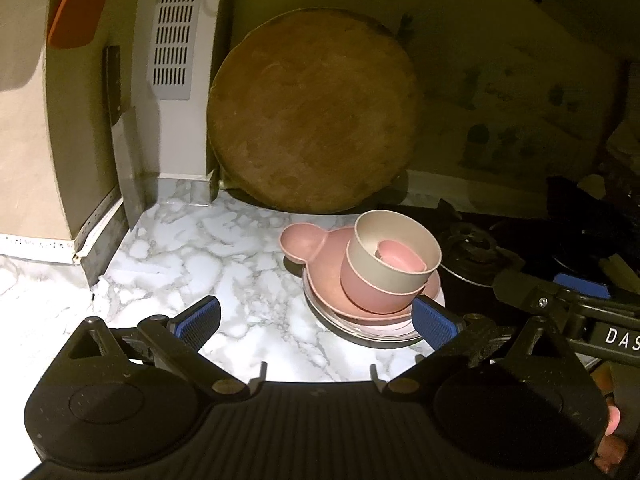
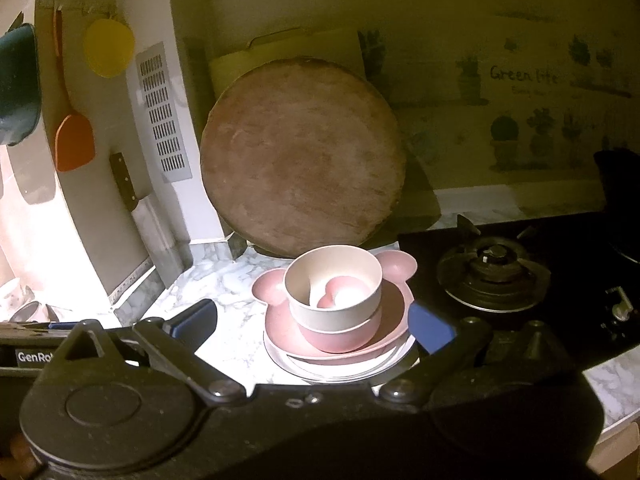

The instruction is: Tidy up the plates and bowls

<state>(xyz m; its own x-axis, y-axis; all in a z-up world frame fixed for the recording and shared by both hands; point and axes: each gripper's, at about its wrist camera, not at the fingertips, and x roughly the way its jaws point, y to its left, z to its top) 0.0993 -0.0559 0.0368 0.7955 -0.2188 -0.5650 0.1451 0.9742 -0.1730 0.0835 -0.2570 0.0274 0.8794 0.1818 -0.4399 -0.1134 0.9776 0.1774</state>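
- Left gripper (image 1: 316,322): jaws spread wide, nothing between them; it hovers over the marble bench (image 1: 192,264), just left of the stack.
- Stack of dishes, mid-bench by the stove: clear glass plate (image 1: 360,330) at the bottom, pink eared plate (image 1: 308,240) on it, pink bowl (image 1: 372,288) next, cream bowl (image 1: 394,258) nested on top.
- Handling, as judged: the pink and cream pieces look like light, stiff plastic or fibre ware; the glass plate is likely heavier, slippery and breakable. Best hold is a bowl rim, or the eared plate's edge.
- Right gripper (image 2: 314,326): jaws spread wide, holding nothing, straddling the stack's near side.
- Hard to make out: a small pink piece (image 2: 340,294) inside the cream bowl, shape unclear; whether one or two plates lie under the eared plate; the stove (image 2: 492,276) side is dark.
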